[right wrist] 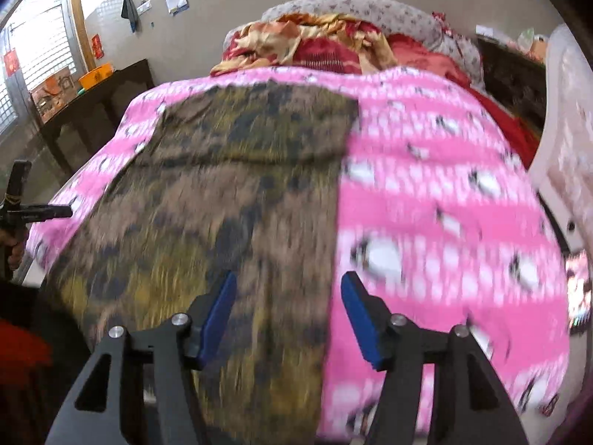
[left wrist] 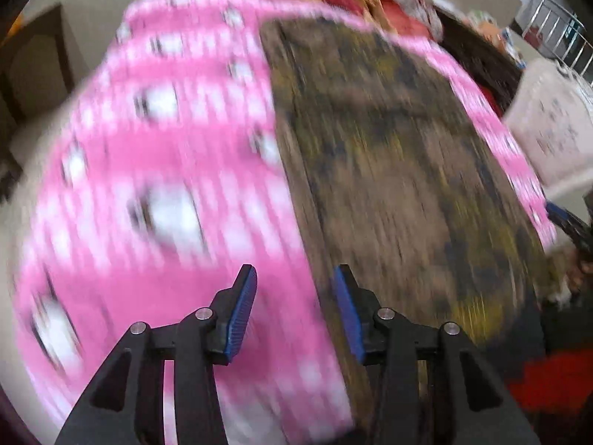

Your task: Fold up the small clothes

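Observation:
A brown and olive patterned garment lies flat on a pink bed cover with white figures. My left gripper is open and empty above the garment's left edge near its front. In the right wrist view the garment fills the left half of the pink cover. My right gripper is open and empty above the garment's right edge near its front. The left gripper also shows at the far left of that view. Both views are motion-blurred.
A red and gold quilt and a grey flowered pillow are piled at the bed's far end. A dark wooden side table stands left of the bed. A pale headboard stands on the right.

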A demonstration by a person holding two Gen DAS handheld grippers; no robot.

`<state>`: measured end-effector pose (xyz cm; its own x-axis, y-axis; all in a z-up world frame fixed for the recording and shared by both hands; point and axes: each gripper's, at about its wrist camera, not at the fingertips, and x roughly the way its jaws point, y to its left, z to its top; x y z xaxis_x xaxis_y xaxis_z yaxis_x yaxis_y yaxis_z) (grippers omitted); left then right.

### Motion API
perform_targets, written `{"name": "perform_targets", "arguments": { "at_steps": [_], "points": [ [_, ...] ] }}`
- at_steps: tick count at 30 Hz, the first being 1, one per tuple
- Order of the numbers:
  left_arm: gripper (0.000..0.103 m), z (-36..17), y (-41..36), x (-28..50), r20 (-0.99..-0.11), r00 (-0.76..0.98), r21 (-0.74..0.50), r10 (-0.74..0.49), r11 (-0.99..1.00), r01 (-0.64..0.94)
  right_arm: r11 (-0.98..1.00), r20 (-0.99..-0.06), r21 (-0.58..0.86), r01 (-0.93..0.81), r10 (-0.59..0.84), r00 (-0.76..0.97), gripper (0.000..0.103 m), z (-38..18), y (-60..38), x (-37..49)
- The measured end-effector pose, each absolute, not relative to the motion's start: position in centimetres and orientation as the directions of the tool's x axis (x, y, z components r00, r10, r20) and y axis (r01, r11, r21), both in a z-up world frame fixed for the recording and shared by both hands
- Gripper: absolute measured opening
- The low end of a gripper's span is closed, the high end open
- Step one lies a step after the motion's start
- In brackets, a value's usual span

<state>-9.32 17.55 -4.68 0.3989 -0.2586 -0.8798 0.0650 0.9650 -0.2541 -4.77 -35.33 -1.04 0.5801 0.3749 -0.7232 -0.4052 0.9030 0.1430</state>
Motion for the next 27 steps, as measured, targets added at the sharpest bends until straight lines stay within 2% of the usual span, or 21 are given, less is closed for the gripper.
{"name": "perform_targets", "arguments": {
  "at_steps": [4, 9, 20, 22, 27],
  "points": [
    [0.023, -5.3, 15.3, -13.3, -0.869, 0.358, -0.322, -0.343, 0.939, 0.119, 0.9, -0.713, 0.212, -0.38, 0.408, 0.57, 0.062, -2.9, -37.1, -7.3],
    [0.023, -5.7, 15.5, -14.8, -0.834, 0.359, -0.406, -0.419, 0.907, 0.114, 0.901, -0.697, 0.232, -0.366, 0.417, 0.584, 0.062, -4.0, -37.6, -8.6],
    [0.023, -6.5, 14.2, -11.9, -0.763, 0.353, -0.509, -0.541, 0.84, 0.186, 0.91, -0.687, 0.239, -0.339, 0.405, 0.603, 0.062, -4.7, -39.2, -11.6],
    [0.023, -6.5, 13.9, -12.3, -0.724, 0.338, -0.563, -0.601, 0.798, 0.212, 0.915, -0.687, 0.238, -0.326, 0.396, 0.609, 0.062, -4.8, -39.9, -12.0],
    [0.023, -6.5, 14.2, -12.9, -0.683, 0.333, -0.609, -0.65, 0.759, 0.23, 0.892, -0.675, 0.332, -0.308, 0.453, 0.582, 0.062, -6.0, -41.4, -12.0]
  ]
}}
